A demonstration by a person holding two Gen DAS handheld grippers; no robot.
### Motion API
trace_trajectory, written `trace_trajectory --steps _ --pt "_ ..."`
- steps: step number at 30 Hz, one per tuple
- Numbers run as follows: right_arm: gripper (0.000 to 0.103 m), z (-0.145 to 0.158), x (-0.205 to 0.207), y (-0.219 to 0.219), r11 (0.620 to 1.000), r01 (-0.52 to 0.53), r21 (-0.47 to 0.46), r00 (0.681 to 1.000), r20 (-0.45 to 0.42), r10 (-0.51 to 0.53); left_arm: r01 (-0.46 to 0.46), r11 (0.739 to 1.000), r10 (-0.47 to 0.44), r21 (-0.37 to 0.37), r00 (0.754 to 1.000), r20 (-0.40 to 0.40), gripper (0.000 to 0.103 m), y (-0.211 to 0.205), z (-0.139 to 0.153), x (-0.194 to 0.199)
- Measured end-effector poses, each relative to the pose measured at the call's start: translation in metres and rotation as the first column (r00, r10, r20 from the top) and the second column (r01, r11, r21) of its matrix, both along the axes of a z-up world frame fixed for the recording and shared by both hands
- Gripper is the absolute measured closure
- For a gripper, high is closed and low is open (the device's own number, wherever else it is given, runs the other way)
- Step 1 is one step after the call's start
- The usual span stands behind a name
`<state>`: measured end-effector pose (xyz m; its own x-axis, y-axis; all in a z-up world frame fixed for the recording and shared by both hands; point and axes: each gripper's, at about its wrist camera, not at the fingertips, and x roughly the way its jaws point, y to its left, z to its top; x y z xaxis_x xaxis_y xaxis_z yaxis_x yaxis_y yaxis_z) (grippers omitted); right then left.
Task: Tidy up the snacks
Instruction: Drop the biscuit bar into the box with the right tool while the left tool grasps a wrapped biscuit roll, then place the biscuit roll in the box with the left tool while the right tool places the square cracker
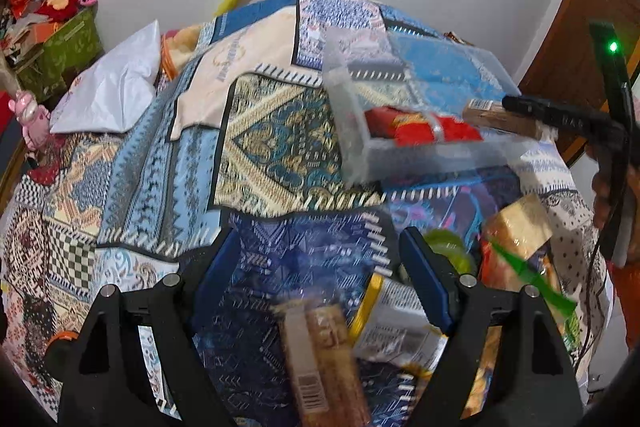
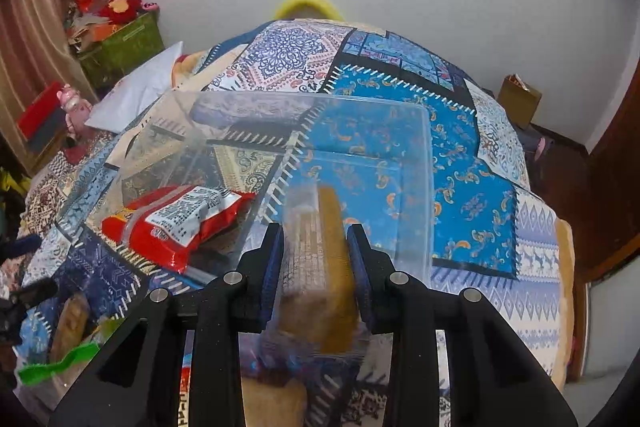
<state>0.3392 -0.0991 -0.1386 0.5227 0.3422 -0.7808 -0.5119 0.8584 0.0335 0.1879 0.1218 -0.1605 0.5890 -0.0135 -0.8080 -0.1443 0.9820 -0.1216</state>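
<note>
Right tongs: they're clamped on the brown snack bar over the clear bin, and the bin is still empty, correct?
Not quite. The right tongs are clamped on the brown snack bar over the clear bin, but the bin is not empty: a red snack packet already lies inside it. The right wrist view shows this, and the left wrist view confirms it.

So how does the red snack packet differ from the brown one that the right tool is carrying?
The red packet already lies in the clear box; the brown packet is gripped in the right tool at the box's near edge. The red packet lies flat with its white printed label up; the brown packet stands on edge. The red one is glossy and crinkled; the brown one looks blocky. Both are sealed snacks.
</note>
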Motion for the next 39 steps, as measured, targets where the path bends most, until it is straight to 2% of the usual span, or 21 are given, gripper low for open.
trace_trajectory --steps 2,6,8,12,15,20,23,29,32,35,39 --pt "0.073 0.004 0.000 -0.002 1.000 -0.005 0.028 1.000 -0.016 0.005 0.001 1.000 -0.002 -0.007 1.000 -0.009 0.022 0.000 -0.004 -0.004" --pt "0.070 0.016 -0.019 -0.007 1.000 -0.022 0.022 1.000 0.011 0.022 0.011 1.000 -0.011 -0.007 1.000 -0.020 0.021 -0.005 -0.010 -0.016" --pt "0.053 0.023 -0.037 -0.013 0.999 -0.038 0.015 0.998 0.040 0.038 0.018 1.000 -0.018 -0.003 0.999 -0.028 0.022 -0.009 -0.012 -0.023" --pt "0.048 0.027 -0.067 -0.022 0.997 -0.073 0.029 0.996 0.051 0.071 0.031 1.000 -0.031 0.005 0.999 -0.039 0.022 -0.016 -0.016 -0.036" --pt "0.045 0.021 -0.086 -0.024 0.996 -0.084 0.022 0.996 0.035 0.083 0.030 1.000 -0.029 0.011 0.999 -0.041 0.022 -0.019 -0.019 -0.044" --pt "0.029 -0.002 -0.102 -0.023 0.997 -0.072 0.019 0.997 -0.013 0.072 0.005 1.000 -0.004 0.009 0.998 -0.057 0.022 -0.018 -0.030 -0.055" --pt "0.028 -0.017 -0.109 -0.021 0.998 -0.061 -0.007 0.998 -0.029 0.061 -0.008 1.000 0.008 0.001 0.997 -0.078 0.022 -0.016 -0.040 -0.058" --pt "0.028 -0.038 -0.105 -0.018 0.998 -0.033 -0.051 0.998 -0.064 0.029 -0.036 0.999 0.033 -0.024 0.996 -0.085 0.035 -0.011 -0.053 -0.061" --pt "0.027 -0.043 -0.102 -0.017 0.999 -0.037 -0.036 0.996 -0.078 0.034 -0.035 0.999 0.032 -0.033 0.996 -0.078 0.037 -0.011 -0.056 -0.061" --pt "0.020 -0.048 -0.097 -0.015 0.999 -0.034 -0.029 0.994 -0.105 0.031 -0.033 0.999 0.032 -0.010 0.997 -0.073 0.042 -0.013 -0.057 -0.060" --pt "0.019 -0.059 -0.095 -0.007 0.998 -0.045 -0.051 0.991 -0.125 0.039 -0.039 0.999 0.040 0.014 0.997 -0.070 0.052 -0.014 -0.057 -0.059"
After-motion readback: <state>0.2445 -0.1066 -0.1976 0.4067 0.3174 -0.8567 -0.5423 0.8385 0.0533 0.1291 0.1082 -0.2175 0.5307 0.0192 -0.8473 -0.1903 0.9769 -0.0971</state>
